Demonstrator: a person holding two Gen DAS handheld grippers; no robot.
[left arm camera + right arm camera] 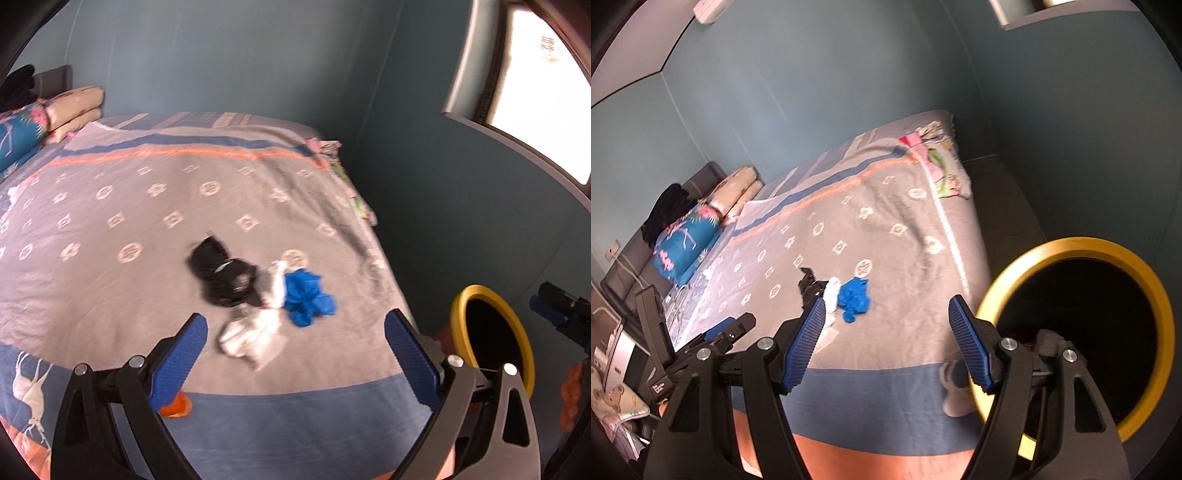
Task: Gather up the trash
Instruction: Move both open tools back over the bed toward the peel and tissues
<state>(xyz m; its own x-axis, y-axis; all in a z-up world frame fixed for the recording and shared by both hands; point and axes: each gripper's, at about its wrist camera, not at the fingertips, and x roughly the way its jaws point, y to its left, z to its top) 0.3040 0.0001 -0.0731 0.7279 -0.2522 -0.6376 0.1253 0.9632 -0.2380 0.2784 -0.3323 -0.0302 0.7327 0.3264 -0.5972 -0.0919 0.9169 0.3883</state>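
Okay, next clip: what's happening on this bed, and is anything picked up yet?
A person holds a gripper in each hand over a bed for a trash pickup. A small pile sits untouched on the bedspread: a black scrap, white crumpled paper and a blue crumpled piece. The left gripper is open and empty, framing the pile from above. The right gripper is open and empty too, beside a yellow-rimmed bin at the bed's edge.

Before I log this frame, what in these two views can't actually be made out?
- Bin contents: interior is black in both views, and the right gripper covers its near rim.
- Black item: motion-blurred in the left wrist view, partly behind a finger in the right; kind unclear.
- White crumpled piece: blurred; tissue or cloth, cannot tell.
- Orange scrap: mostly hidden behind the left gripper.
- Blue glove: whether one or two is unclear.
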